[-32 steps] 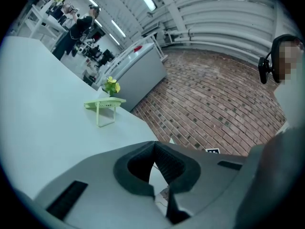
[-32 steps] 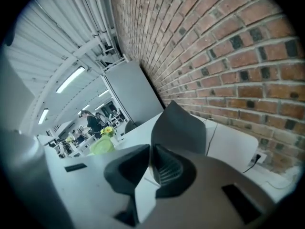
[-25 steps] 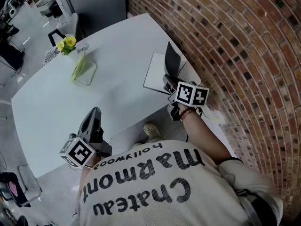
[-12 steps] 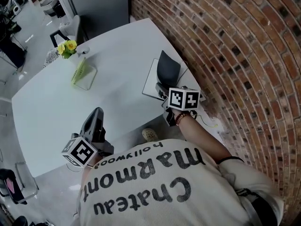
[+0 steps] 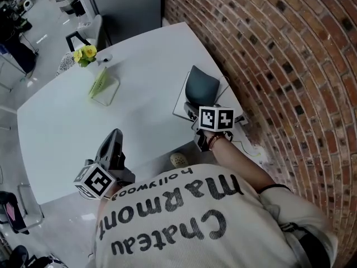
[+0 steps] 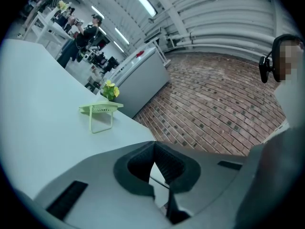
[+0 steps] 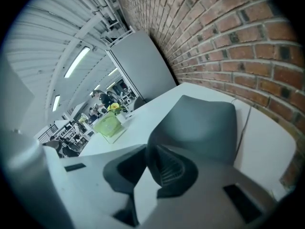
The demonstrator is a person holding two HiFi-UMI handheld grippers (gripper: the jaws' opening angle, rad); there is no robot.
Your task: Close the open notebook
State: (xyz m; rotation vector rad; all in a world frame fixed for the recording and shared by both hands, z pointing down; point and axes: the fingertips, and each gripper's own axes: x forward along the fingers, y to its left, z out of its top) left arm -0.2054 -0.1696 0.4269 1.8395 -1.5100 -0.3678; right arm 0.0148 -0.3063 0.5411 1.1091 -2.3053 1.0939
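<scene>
I see a white bench point(image 5: 83, 127) filling the left and centre of the head view, with a brick wall point(image 5: 290, 66) along its right edge. The notebook point(image 5: 199, 88) lies centre right by that wall, its dark cover tilted up over white pages. The right hand-held gripper point(image 7: 147, 149) pinches the cover's lower edge, and its jaws have just been opening. The left hand-held gripper point(image 5: 114, 134), lower left, is closed and empty. A green stand point(image 5: 102, 87) and yellow flowers point(image 5: 85, 53) sit upper left.

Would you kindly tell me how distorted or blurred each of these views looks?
Head view: sharp, evenly lit, brick wall bowed. Left gripper view: heavy fisheye, dark corners. Right gripper view: same fisheye; the near notebook cover looks soft.
</scene>
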